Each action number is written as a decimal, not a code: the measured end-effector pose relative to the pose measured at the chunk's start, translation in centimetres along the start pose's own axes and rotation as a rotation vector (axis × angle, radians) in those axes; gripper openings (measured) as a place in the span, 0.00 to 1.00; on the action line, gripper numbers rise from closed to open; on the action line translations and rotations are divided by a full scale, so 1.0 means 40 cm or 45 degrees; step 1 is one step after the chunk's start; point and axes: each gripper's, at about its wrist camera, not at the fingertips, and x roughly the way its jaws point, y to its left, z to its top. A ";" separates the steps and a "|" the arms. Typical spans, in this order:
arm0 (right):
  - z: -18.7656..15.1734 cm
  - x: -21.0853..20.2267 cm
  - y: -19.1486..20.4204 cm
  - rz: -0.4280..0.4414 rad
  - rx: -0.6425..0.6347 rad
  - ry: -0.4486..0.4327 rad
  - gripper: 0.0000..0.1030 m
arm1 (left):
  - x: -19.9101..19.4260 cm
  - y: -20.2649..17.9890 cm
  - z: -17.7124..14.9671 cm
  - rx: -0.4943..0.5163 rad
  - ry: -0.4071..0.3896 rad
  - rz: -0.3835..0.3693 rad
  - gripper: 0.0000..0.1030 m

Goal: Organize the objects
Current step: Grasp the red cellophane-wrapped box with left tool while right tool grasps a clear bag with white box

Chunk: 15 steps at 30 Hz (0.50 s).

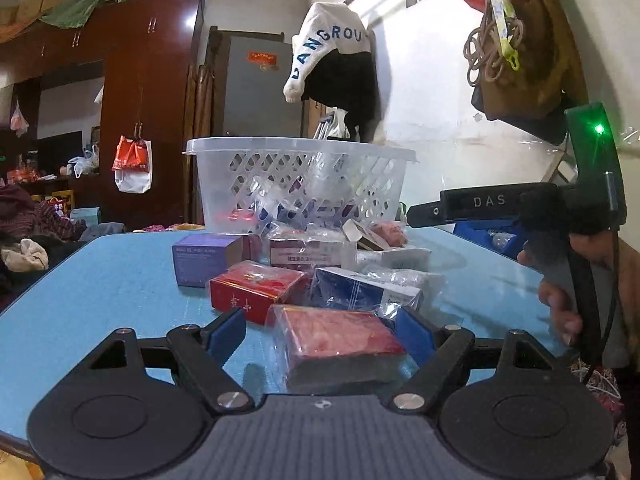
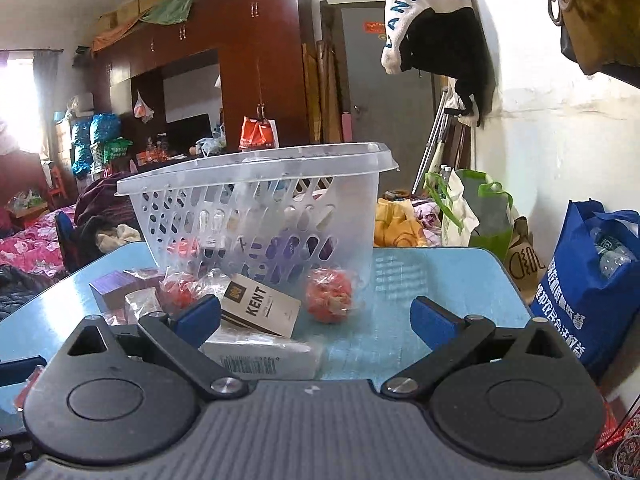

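Observation:
A clear plastic basket (image 1: 300, 178) stands at the far side of the blue table (image 1: 112, 288) with several small items inside; it also shows in the right wrist view (image 2: 256, 196). In front of it lie several boxes: a purple box (image 1: 202, 260), a red box (image 1: 256, 286), a blue-and-white box (image 1: 364, 290). My left gripper (image 1: 320, 334) is open around a wrapped red box (image 1: 336, 340), pads apart from it. My right gripper (image 2: 316, 318) is open and empty above a white barcode box (image 2: 260, 354), near a KENT box (image 2: 260, 306) and a wrapped red ball (image 2: 330, 294).
The right gripper's body (image 1: 520, 204) and the hand holding it show at the right of the left wrist view. A blue shopping bag (image 2: 588, 276) and a green bag (image 2: 480, 208) stand beyond the table's right edge. A bed with clothes lies to the left.

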 end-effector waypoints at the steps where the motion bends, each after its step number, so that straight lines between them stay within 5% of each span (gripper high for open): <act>1: 0.000 0.000 0.001 0.001 -0.006 -0.001 1.00 | 0.000 0.002 -0.002 -0.004 -0.005 0.000 0.82; 10: -0.002 -0.003 0.012 0.019 -0.042 -0.005 1.00 | -0.011 0.067 0.002 -0.080 -0.047 0.036 0.83; 15: 0.000 0.003 0.019 0.119 -0.070 0.039 0.98 | -0.026 0.033 0.000 -0.008 -0.050 0.026 0.83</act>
